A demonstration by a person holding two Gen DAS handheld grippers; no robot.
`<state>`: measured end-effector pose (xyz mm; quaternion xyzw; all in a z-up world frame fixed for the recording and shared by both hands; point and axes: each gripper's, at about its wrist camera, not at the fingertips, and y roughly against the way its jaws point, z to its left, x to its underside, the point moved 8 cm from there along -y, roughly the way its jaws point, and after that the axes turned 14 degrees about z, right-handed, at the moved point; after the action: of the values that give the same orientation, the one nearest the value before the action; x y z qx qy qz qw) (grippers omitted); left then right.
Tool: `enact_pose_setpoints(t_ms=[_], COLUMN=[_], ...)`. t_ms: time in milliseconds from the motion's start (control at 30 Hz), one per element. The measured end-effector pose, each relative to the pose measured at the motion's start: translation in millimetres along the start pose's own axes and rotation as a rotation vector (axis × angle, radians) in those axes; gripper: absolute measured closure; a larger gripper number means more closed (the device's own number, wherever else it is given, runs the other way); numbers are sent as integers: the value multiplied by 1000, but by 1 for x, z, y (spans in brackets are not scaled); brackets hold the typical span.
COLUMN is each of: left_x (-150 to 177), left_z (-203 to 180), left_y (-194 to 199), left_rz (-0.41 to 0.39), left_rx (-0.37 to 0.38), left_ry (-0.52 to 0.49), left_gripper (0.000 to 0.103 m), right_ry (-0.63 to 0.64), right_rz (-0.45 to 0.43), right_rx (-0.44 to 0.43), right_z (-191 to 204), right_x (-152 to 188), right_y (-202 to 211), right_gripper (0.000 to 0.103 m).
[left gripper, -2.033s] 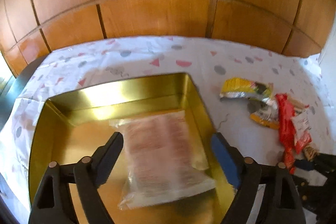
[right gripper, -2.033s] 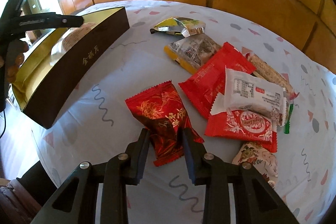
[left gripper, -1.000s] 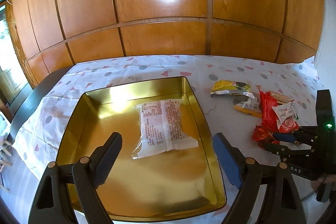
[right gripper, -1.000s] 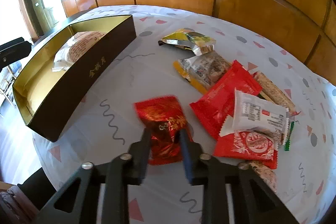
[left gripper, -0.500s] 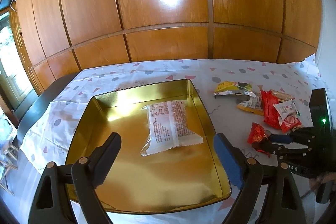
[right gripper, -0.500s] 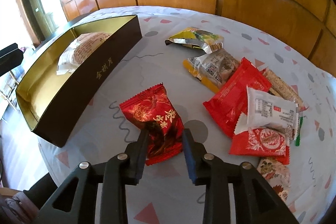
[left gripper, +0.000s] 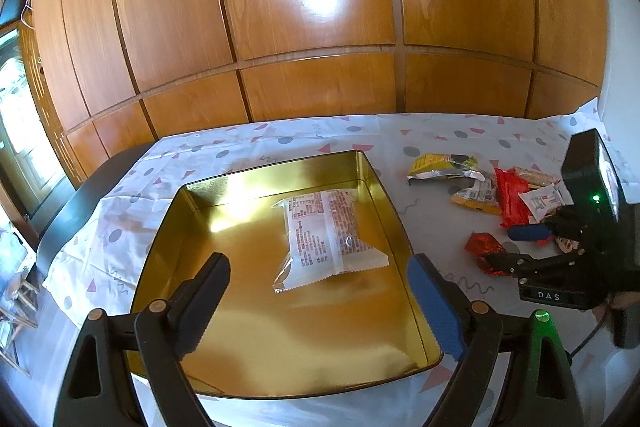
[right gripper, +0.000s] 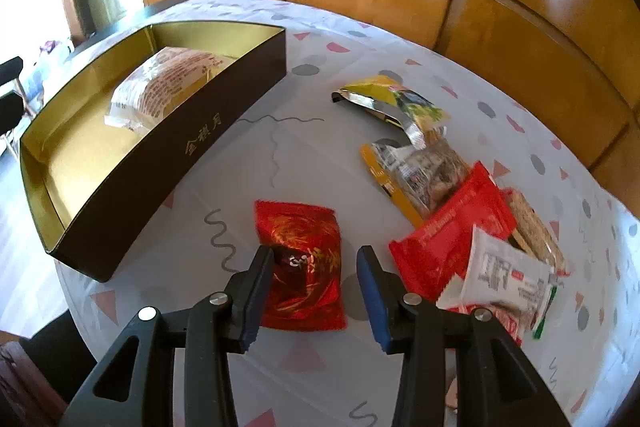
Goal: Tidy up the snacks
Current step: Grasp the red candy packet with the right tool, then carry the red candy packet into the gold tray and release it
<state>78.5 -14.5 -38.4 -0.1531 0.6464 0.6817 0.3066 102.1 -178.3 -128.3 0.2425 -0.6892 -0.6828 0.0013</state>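
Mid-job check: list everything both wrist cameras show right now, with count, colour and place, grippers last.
Tin: one, dark outside, gold inside, on the tablecloth.
White packet: one, red print, inside the tin.
Red foil packet: one, on the cloth, between the right gripper's jaws.
Snack pile: several packets, red, yellow, white, right of the foil packet.
Tablecloth: one, white with dots and triangles.
Wood panelling: brown, behind the table.
Left gripper: open over the tin, empty.
Right gripper: jaws opening, right pad clear of the foil packet.
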Motion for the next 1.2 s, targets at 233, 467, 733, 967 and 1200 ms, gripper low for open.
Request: enact_pose_setpoints(t_ms=[233,467,733,967,1200], left_x=[3,16,35,38,38], left_z=[1,9,36,45,45], left_y=[-1,-8,-24,-25,-22], left_rz=[5,37,96,94,93], left_rx=[-1,5,-11,-33,-23], left_ry=[0,30,133,154,160], left_gripper=[11,11,11,11,11], right_ry=[1,-86,-135,-154,-168], right_rz=[2,-65,-91,-107,-89], right_rx=[-18,-58,-62,-82,-128], right_z=[5,12,14,15,-1], right_x=[-10,-9,4,9,14], right_y=[-8,-5,5,13,21], right_gripper=[68,80,88,98,56])
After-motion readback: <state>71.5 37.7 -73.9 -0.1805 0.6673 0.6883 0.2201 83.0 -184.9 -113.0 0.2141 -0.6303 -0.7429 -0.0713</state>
